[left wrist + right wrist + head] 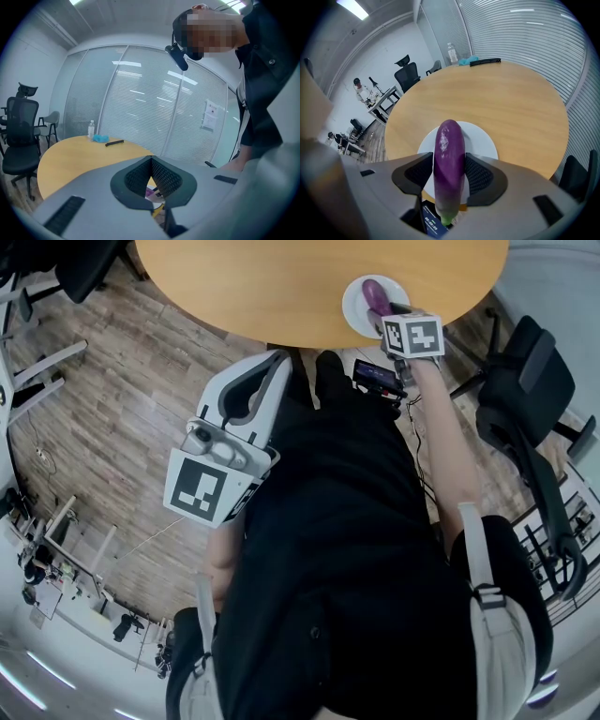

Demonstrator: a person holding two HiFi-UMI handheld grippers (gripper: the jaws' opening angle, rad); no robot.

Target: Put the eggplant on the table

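Note:
A purple eggplant [449,159] with a green stem end sits lengthwise between the jaws of my right gripper [449,165], which is shut on it. It is over a white plate [483,140] near the edge of the round wooden table [506,93]; whether it touches the plate I cannot tell. The head view shows the eggplant [374,293], the plate [353,311] and my right gripper [383,315] at the table's [281,287] near right edge. My left gripper [275,360] hangs off the table in front of the person's body, its jaws shut together on nothing [151,161].
A water bottle [451,51], a blue cloth [465,61] and a black bar-shaped object [485,60] lie at the table's far side. A black office chair [525,381] stands right of the table, and another chair [21,136] beyond it. A phone [378,376] hangs at the person's waist.

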